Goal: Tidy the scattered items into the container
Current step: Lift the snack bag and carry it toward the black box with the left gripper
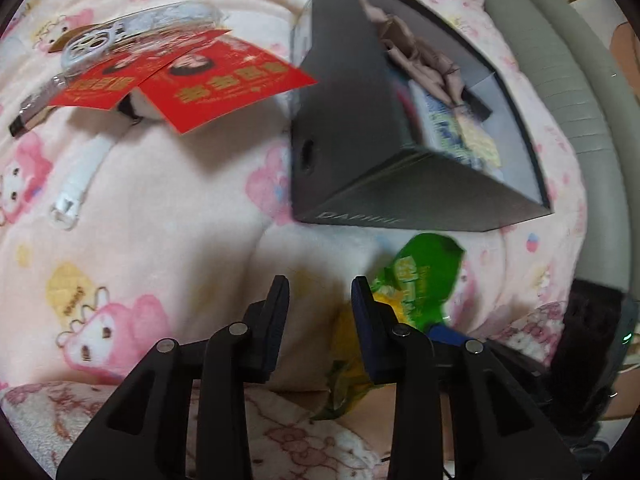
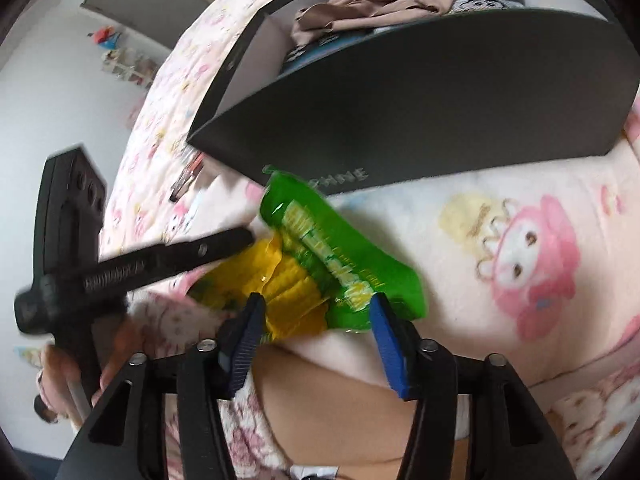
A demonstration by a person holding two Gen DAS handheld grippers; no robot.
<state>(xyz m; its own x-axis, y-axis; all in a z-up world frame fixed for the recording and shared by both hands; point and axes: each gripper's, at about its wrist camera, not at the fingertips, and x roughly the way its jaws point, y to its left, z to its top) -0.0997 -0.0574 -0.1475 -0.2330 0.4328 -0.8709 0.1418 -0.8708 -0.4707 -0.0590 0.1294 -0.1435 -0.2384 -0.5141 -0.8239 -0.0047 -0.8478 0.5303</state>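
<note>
A dark grey cardboard box (image 1: pixel 360 168) lies on the pink cartoon blanket and holds a beige cloth (image 1: pixel 424 60) and printed packets. It also shows in the right wrist view (image 2: pixel 420 112). A green and yellow snack bag (image 2: pixel 332 264) lies in front of the box. My right gripper (image 2: pixel 316 300) is open, its fingers on either side of the bag's near end. My left gripper (image 1: pixel 320 284) is open and empty, just left of the bag (image 1: pixel 424 276). Red cards (image 1: pixel 224 84), a clear plastic item (image 1: pixel 132 36) and a white strap (image 1: pixel 80 184) lie scattered at the left.
A grey padded edge (image 1: pixel 560 80) runs along the right beyond the blanket. A dark slim item (image 1: pixel 24 120) lies at the far left. The left gripper's body (image 2: pixel 80 248) crosses the left of the right wrist view. A white wall and shelves stand behind.
</note>
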